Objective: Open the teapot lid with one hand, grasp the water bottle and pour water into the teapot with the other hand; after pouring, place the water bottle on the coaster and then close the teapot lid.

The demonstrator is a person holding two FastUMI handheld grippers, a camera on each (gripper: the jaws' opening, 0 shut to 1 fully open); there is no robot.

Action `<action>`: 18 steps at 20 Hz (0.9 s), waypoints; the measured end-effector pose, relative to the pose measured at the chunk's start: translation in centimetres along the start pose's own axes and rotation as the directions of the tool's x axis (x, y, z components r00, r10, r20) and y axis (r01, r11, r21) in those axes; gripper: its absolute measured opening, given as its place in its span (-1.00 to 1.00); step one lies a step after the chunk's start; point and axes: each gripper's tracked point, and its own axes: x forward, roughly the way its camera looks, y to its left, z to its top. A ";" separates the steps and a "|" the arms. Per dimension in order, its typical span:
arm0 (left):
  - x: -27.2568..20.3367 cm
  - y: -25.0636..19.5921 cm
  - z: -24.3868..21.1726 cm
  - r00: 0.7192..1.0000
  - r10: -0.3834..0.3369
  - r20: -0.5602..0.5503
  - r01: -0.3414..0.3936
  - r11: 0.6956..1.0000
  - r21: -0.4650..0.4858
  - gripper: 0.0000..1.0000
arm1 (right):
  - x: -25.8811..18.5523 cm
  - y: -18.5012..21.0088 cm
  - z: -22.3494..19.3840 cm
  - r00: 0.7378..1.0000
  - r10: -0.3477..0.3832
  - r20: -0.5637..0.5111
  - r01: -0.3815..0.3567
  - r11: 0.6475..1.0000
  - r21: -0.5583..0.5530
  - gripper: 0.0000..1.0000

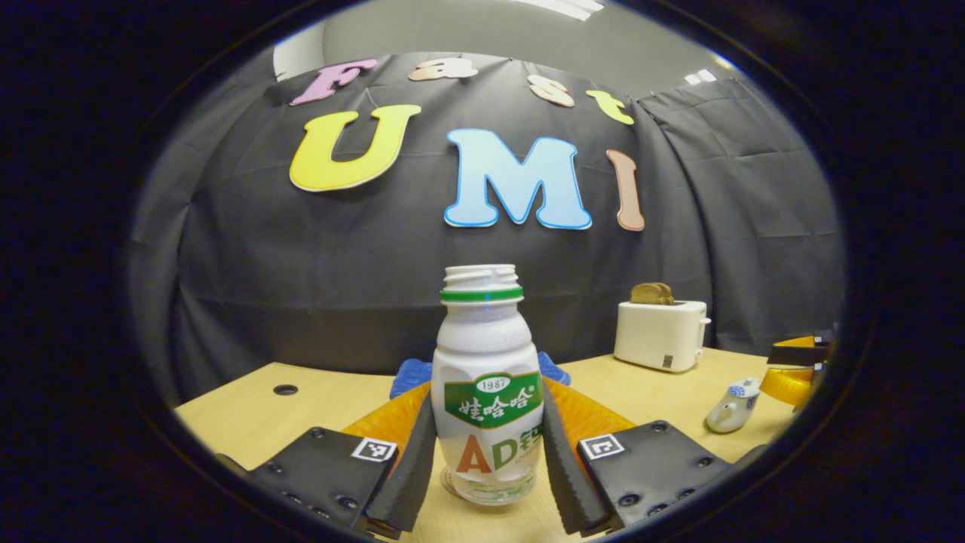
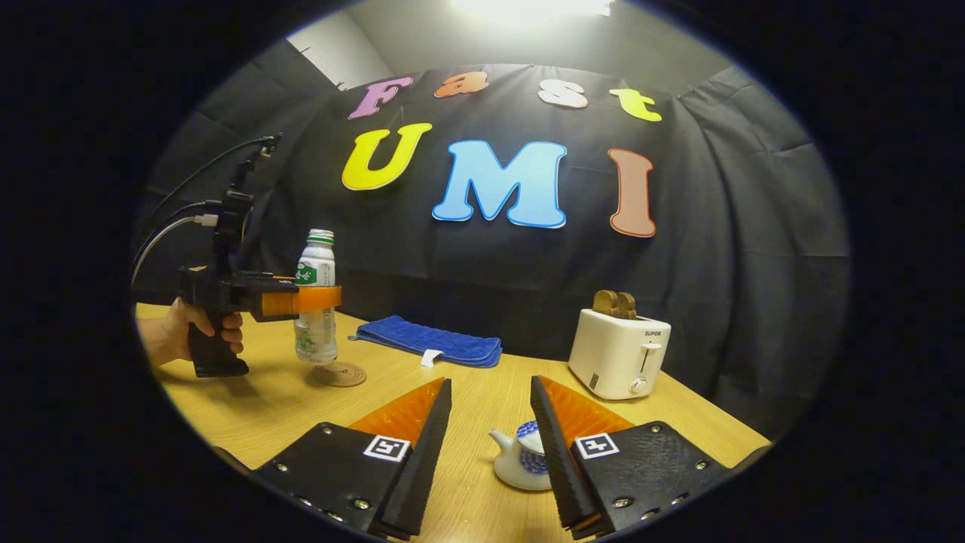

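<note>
Bottle (image 1: 487, 392) stands upright and uncapped at the centre of the left gripper view, and the left gripper (image 1: 488, 460) has one finger pressed on each side of its label, clamped on its body. In the right gripper view the same bottle (image 2: 317, 305) sits at about nine o'clock, its base just above or on a round coaster (image 2: 339, 374) on the wooden table (image 2: 482, 392); I cannot tell whether the two touch. There the left gripper (image 2: 301, 300) wraps the bottle's middle, and a hand (image 2: 185, 332) holds its grip. The right gripper (image 2: 490, 445) has its fingers spread apart with nothing between them. The small white teapot (image 2: 524, 460) with blue pattern sits at about six o'clock, lid on, partly hidden behind one finger; in the left gripper view the teapot (image 1: 733, 406) lies at about four o'clock. A folded blue cloth (image 2: 430, 341) lies behind the coaster, and a white toaster (image 2: 620, 353) with bread in it stands at about three o'clock.
</note>
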 end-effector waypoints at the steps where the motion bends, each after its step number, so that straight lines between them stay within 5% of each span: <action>1: 0.7 -0.1 -0.5 1.000 -0.003 -0.004 0.003 1.000 0.016 0.49 | 0.0 0.0 -0.1 1.000 0.002 -0.002 -0.002 1.000 0.006 0.29; 6: 2.9 0.1 -2.4 1.000 0.007 -0.025 -0.006 0.997 0.077 0.56 | 0.0 0.3 -0.3 1.000 0.011 -0.010 -0.010 1.000 0.012 0.29; 7: 2.9 0.2 -2.7 1.000 0.006 -0.031 -0.004 0.998 0.070 0.36 | 0.0 0.4 -0.3 1.000 0.015 -0.011 -0.014 1.000 0.014 0.29; 10: 3.3 0.4 -3.4 0.999 0.006 -0.037 -0.004 0.998 0.065 0.56 | 0.0 0.7 -0.5 1.000 0.021 -0.015 -0.021 1.000 0.011 0.29; 16: 3.9 0.1 -3.7 1.000 0.015 -0.027 -0.012 0.996 0.090 0.58 | 0.0 1.0 -0.3 0.999 0.033 -0.009 -0.032 0.999 0.020 0.30; 18: 3.9 0.3 -3.8 1.000 0.018 -0.023 -0.016 0.997 0.073 0.45 | 0.0 1.0 -0.5 0.999 0.034 -0.011 -0.033 0.999 0.018 0.30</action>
